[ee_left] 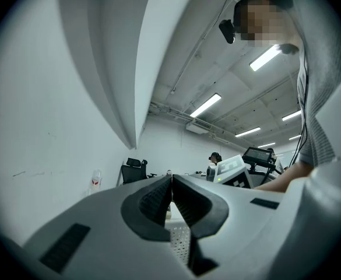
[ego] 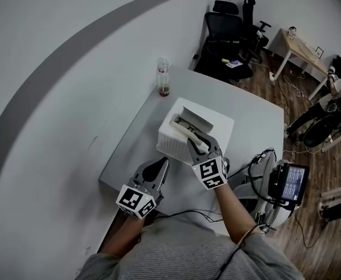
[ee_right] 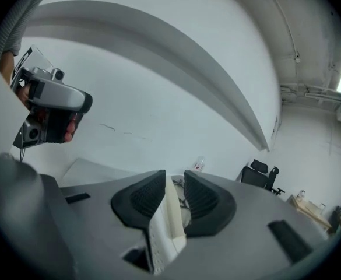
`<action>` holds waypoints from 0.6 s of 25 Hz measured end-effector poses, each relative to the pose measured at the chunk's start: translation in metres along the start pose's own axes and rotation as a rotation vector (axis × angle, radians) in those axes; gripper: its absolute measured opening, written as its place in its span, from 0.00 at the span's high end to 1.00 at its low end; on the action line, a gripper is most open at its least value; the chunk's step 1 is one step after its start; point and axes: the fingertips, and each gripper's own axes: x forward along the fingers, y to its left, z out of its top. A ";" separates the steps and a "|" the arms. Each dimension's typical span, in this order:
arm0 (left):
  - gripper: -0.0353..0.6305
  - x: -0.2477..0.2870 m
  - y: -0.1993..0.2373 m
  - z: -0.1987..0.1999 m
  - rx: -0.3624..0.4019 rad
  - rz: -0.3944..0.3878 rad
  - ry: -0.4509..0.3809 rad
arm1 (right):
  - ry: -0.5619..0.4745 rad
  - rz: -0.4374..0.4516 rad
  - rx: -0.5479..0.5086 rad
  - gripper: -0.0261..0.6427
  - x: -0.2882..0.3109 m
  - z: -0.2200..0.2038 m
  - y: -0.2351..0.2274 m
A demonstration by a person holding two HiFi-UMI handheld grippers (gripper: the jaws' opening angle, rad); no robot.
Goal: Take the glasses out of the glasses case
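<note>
A pale grey table (ego: 257,118) stands with its far left side against the wall. A white perforated basket (ego: 171,143) sits on it near the middle, towards the near edge. A clear bottle (ego: 164,78) with dark liquid at the bottom stands upright at the far left corner, well apart from the basket. A thin black cable (ego: 185,213) runs along the near edge.

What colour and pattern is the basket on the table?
White basket, walls perforated with small holes; head view shows it best.
</note>
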 end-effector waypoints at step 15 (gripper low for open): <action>0.93 0.017 -0.010 -0.011 0.002 -0.022 0.024 | 0.223 -0.001 -0.156 0.83 0.048 -0.039 -0.032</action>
